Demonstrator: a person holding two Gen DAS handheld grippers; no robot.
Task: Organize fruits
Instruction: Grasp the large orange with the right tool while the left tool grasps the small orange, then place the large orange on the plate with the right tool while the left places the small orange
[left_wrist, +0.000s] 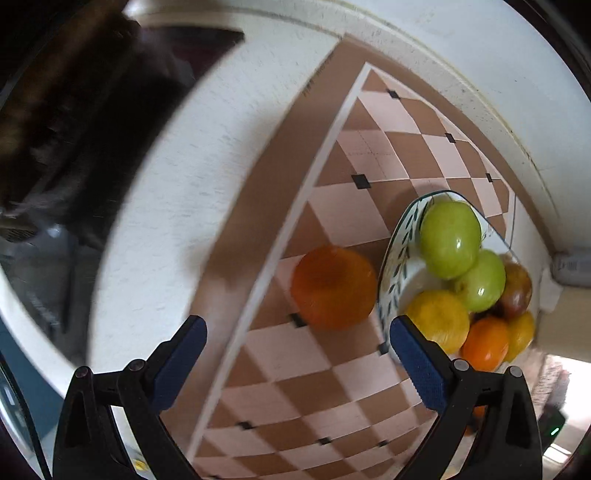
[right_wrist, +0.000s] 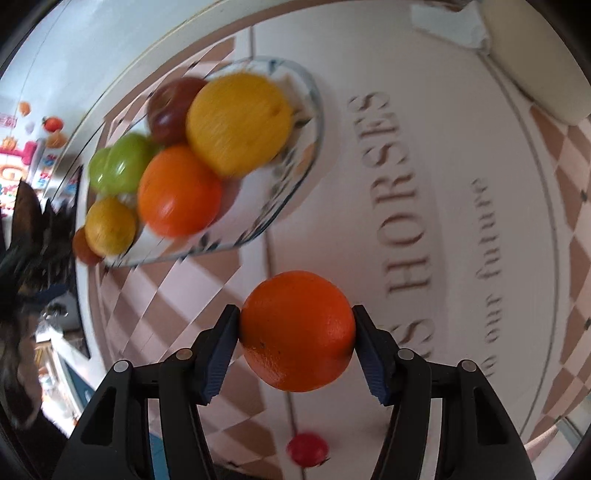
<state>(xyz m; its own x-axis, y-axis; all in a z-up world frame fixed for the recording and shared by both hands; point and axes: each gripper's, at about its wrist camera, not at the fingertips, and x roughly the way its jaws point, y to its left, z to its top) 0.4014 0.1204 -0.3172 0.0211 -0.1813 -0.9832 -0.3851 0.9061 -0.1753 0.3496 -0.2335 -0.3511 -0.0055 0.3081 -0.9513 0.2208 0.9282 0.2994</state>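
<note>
In the left wrist view my left gripper (left_wrist: 297, 326) is open and empty above the checked tablecloth, just short of a loose orange (left_wrist: 333, 287). To its right a patterned glass dish (left_wrist: 393, 254) holds green apples (left_wrist: 450, 238), yellow citrus (left_wrist: 439, 319), an orange (left_wrist: 485, 343) and a dark red apple (left_wrist: 517, 291). In the right wrist view my right gripper (right_wrist: 296, 330) is shut on an orange (right_wrist: 297, 330), held above the cloth. The same dish (right_wrist: 295, 173) of fruit lies up and to the left.
A small red fruit (right_wrist: 307, 448) lies on the cloth below my right gripper. The cloth carries large lettering (right_wrist: 400, 229). A cream-coloured object (right_wrist: 532, 55) sits at the top right. A dark furry shape (right_wrist: 26, 251) stands at the table's left edge.
</note>
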